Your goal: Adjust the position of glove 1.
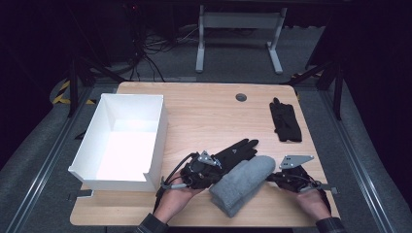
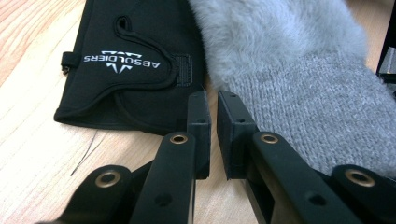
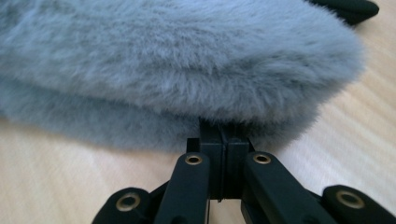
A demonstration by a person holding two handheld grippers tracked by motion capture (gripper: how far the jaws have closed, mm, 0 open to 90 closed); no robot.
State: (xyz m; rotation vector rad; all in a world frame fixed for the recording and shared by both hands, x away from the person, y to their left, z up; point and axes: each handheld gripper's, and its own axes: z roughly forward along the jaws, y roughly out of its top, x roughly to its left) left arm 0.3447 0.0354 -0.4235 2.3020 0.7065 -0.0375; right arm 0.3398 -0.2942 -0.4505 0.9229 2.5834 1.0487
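Observation:
A grey mitten [image 1: 243, 182] with a furry end and knitted cuff lies slantwise near the table's front edge, seemingly two layers stacked. It partly covers a black glove [image 1: 238, 149] with white lettering. My left gripper [image 1: 216, 172] sits at the mitten's left side. In the left gripper view its jaws [image 2: 212, 100] stand almost together with nothing seen between them, pointing at the seam between the black glove [image 2: 135, 56] and the mitten [image 2: 299, 70]. My right gripper [image 1: 269, 177] is at the mitten's furry end [image 3: 177, 60], shut, its tips [image 3: 223, 133] tucked under the fur.
An open white box [image 1: 158, 131] stands at the table's left. A second black glove [image 1: 285, 122] lies at the back right, near a round cable hole [image 1: 241, 97]. Bare wood lies between the box and the gloves.

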